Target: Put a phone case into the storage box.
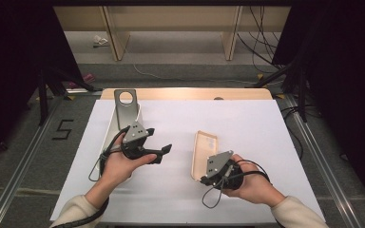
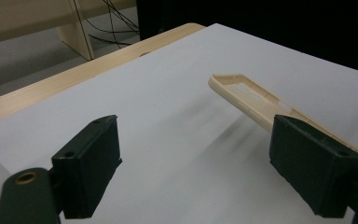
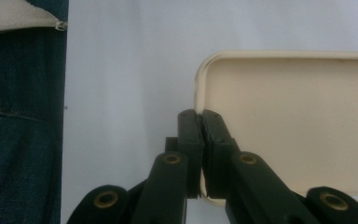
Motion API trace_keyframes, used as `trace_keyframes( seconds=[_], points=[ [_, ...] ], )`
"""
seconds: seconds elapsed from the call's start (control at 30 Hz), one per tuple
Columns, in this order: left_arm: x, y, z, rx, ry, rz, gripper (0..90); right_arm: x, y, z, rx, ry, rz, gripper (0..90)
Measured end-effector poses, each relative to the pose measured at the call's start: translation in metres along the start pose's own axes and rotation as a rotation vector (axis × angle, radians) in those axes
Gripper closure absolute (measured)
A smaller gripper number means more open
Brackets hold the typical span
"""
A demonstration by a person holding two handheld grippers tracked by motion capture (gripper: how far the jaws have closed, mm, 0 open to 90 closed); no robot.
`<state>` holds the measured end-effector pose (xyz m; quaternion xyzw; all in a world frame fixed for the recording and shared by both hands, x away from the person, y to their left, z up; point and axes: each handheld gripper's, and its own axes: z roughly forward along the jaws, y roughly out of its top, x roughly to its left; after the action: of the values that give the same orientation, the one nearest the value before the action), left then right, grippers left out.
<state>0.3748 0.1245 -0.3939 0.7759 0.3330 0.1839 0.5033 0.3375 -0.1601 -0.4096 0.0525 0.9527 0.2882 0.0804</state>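
A: The phone case, where did it lie in the high view?
B: On the white sheet covering the table, right of the middle, one end raised. The right gripper had it by the near edge, with the person's right hand behind. The left gripper hung apart from it, to the left, jaws spread wide and nothing between them. The left hand held that one over a grey metal plate with a round hole, which rested on a white object that I could not make out.

A: And the left gripper view?
B: It gave what the overhead picture could not: the case was tilted, its far end off the sheet, casting a soft shadow. Cut-outs showed along its side wall. The two black pads stood far apart, released, with bare sheet between them. The wooden table edge ran behind.

A: The right gripper view?
B: Close up. The right gripper was clenched on the rim of the case, one jaw inside the cream shell and one outside, pads pressed together over the thin wall. At the left edge was blue denim, seen from no other angle.
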Motion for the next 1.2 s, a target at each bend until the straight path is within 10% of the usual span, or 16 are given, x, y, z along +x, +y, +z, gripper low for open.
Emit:
trace_keyframes(
  seconds=[1.2],
  points=[
    [-0.024,0.029,0.059,0.09,-0.067,-0.01,21.5,0.009,0.007,-0.004,-0.018,-0.007,-0.02,88.0]
  ],
)
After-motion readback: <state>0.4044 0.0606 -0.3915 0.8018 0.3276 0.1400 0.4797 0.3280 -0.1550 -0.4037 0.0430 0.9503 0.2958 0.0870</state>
